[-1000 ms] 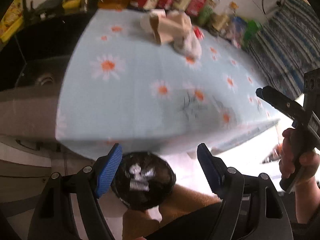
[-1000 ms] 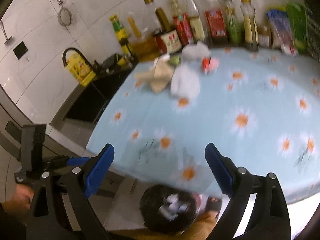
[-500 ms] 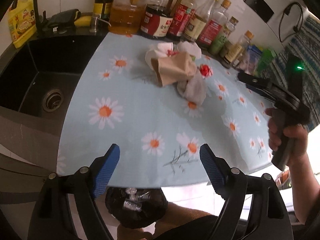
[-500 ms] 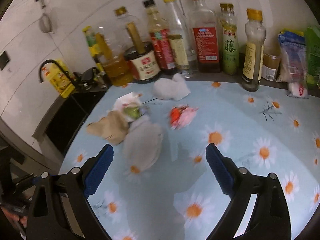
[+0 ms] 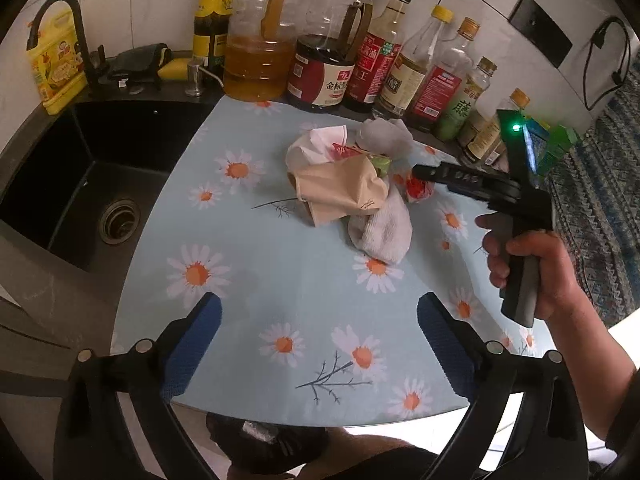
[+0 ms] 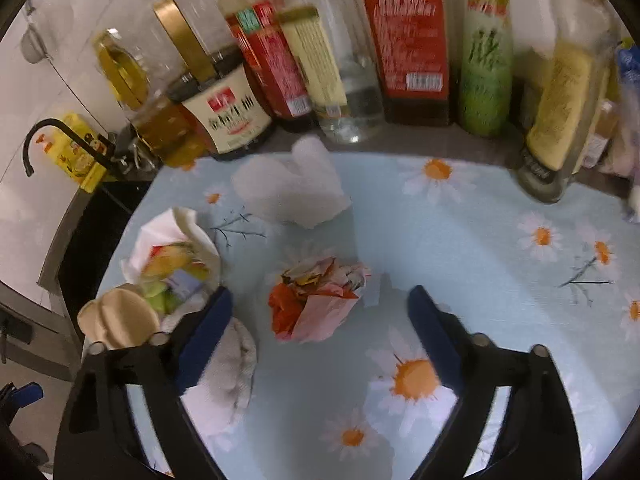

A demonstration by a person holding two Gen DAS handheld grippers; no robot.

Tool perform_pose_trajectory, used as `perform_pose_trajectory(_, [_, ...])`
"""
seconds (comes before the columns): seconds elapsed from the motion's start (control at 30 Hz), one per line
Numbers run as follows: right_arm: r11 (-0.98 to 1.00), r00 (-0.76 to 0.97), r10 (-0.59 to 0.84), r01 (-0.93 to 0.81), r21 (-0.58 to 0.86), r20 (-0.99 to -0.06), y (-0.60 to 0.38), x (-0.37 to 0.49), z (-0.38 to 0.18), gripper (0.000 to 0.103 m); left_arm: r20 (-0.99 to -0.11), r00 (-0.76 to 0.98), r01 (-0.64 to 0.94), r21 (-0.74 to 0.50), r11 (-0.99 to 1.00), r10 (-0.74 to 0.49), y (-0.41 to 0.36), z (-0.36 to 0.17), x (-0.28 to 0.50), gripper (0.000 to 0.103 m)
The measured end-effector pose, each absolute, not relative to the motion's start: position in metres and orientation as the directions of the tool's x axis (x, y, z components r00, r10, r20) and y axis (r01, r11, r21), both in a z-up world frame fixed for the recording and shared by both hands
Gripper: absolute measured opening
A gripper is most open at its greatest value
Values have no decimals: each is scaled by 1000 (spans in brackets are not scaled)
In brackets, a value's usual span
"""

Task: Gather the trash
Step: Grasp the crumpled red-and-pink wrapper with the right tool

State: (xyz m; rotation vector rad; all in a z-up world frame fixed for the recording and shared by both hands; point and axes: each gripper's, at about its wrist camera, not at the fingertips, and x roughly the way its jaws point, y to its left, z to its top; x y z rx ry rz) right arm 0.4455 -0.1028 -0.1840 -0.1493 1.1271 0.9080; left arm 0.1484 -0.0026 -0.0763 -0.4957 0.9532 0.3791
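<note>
Trash lies in a pile on the daisy-print table (image 5: 280, 280): a tan paper bag (image 5: 340, 192), a grey-white crumpled cloth (image 5: 382, 226), a white wrapper with food scraps (image 6: 172, 252), a white tissue (image 6: 292, 188) and a red-and-pink crumpled wrapper (image 6: 316, 300). My right gripper (image 6: 320, 304) is open, its jaws on either side of the red-and-pink wrapper, just above it. It shows in the left wrist view (image 5: 432, 171) over the pile. My left gripper (image 5: 318, 318) is open and empty over the table's near part.
A row of oil and sauce bottles (image 5: 328, 68) stands along the back wall behind the pile. A black sink (image 5: 80, 184) with a tap lies left of the table. A black trash bag (image 5: 260, 444) sits below the table's front edge.
Both grippers have moved forward over the table. The right gripper has come down close to the red-and-pink wrapper. The trash bag has dropped toward the bottom of the left view.
</note>
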Motion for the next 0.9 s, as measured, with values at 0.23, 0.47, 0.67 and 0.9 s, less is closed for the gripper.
perform_pose_trajectory(0.23, [637, 116, 537, -704, 312, -835, -94, 453, -197, 62, -852, 511, -536, -211, 817, 116, -2, -77, 167, 95])
perform_pose_trajectory(0.47, [610, 89, 566, -714, 344, -820, -99, 455, -194, 56, -859, 498, -555, -208, 805, 122, 7, -81, 185, 95])
perform_pose_trajectory(0.67, [585, 61, 619, -701, 408, -783, -120, 450, -178, 56, -859, 508, -544, -259, 798, 67, 16, -92, 208, 96])
perform_pose_trajectory(0.9, [547, 42, 662, -709, 444, -749, -147, 428, -154, 56, -881, 472, -578, -275, 768, 39, 35, -113, 239, 96])
